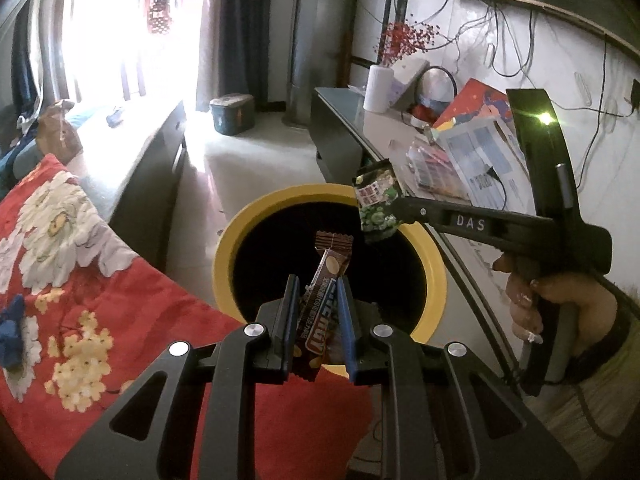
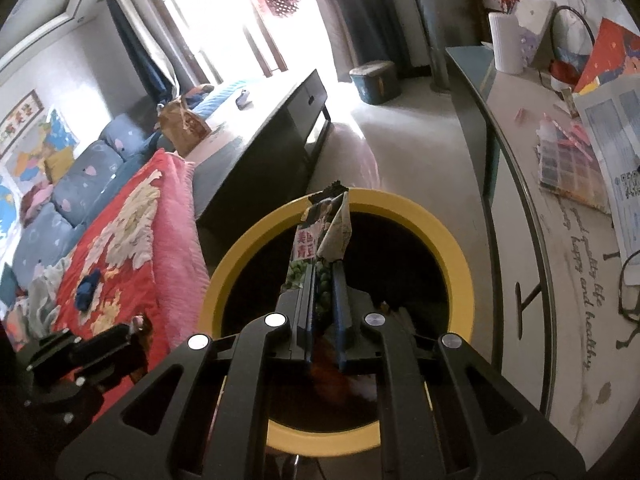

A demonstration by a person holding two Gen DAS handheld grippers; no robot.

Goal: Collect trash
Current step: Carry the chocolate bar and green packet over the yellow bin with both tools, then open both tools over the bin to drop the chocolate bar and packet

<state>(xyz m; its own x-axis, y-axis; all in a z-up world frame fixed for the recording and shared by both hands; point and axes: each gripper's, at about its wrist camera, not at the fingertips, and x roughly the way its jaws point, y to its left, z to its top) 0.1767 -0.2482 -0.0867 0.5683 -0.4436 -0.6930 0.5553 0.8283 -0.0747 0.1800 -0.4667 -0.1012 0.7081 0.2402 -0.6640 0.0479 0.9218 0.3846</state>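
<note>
Now we hold both pieces above the yellow-rimmed bin (image 1: pixel 230 240): the left gripper (image 1: pixel 318 300) pinches a brown candy wrapper (image 1: pixel 326 280), the right gripper (image 2: pixel 322 280) a green snack packet (image 2: pixel 320 240). We should centre each over the dark opening, then open, so neither catches the rim.

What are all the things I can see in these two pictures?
Trash bin: one, yellow rim, dark inside, on the floor below both grippers.
Chocolate bar wrapper: one, brown, held over the bin.
Green pea snack packet: one, green and white, held over the bin.
Blanket: one, red with flowers, left of the bin.
Dark cabinet: one, black, beyond the blanket.
Side table: one, pale with lettering, right of the bin.
Papers: several, white, on that table.
White vase: one, far end of the table.
Left gripper: black, shut on the wrapper.
Right gripper: black, shut on the packet.
</note>
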